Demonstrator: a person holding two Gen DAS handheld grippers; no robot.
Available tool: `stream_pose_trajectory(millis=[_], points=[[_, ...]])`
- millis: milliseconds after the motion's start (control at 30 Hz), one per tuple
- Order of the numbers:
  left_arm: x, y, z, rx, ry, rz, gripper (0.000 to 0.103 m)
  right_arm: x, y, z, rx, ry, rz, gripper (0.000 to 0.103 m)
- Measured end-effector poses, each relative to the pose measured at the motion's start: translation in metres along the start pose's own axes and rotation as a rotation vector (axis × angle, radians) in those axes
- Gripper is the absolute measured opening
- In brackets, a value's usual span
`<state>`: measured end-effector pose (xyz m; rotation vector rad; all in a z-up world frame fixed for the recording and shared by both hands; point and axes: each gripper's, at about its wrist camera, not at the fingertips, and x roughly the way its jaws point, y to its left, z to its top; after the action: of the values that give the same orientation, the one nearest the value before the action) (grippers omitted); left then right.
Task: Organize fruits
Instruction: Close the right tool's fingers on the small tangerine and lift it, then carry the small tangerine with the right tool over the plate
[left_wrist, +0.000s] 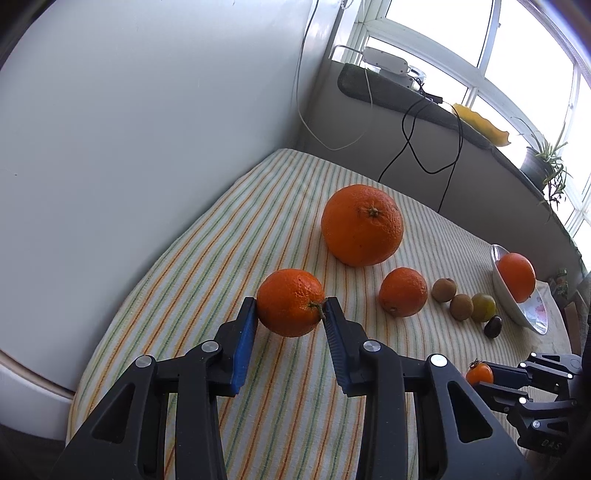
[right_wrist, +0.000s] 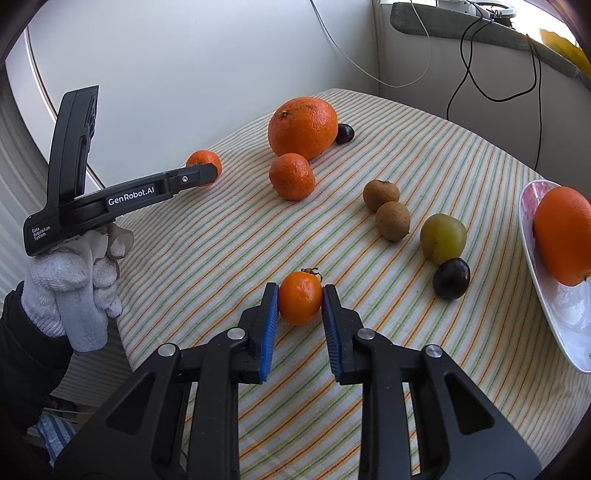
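Left wrist view shows a desk with a striped cloth (left_wrist: 229, 236) on it. A big orange (left_wrist: 362, 225) sits far back in the middle. To the right, a white bowl (left_wrist: 517, 314) is tipped on its side with another orange (left_wrist: 516, 277) in it. The left gripper (left_wrist: 290, 308) has its jaws shut around a tangerine (left_wrist: 290, 302), one blue pad touching each side. It is near the left side of the cloth. A second tangerine (left_wrist: 402, 291) sits just in front of the big orange. Two brown kiwis (left_wrist: 452, 297), a green plum (left_wrist: 484, 307) and a dark plum (left_wrist: 493, 326) lie in a row between that tangerine and the bowl.

Right wrist view shows the right gripper (right_wrist: 300, 304) near the front of the cloth. Its jaws are shut on a small orange tomato (right_wrist: 300, 297) with a little dry stem on top. The tomato rests on the cloth. One more dark plum (right_wrist: 345, 133) peeks out from behind the big orange.
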<state>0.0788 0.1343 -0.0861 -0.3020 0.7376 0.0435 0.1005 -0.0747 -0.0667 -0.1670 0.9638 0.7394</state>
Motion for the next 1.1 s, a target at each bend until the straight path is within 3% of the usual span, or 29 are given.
stream_pose_trajectory(millis=[500,1100], points=[[-0.015,-0.039,0.000,0.045,-0.016,-0.082,0.035,-0.031,-0.011,-0.003,0.033,-0.059,-0.015,0.024],[-0.014,-0.114,-0.003,0.123,0.002,-0.224,0.035,-0.080,-0.061,-0.017,0.130,-0.137,-0.074,0.024]])
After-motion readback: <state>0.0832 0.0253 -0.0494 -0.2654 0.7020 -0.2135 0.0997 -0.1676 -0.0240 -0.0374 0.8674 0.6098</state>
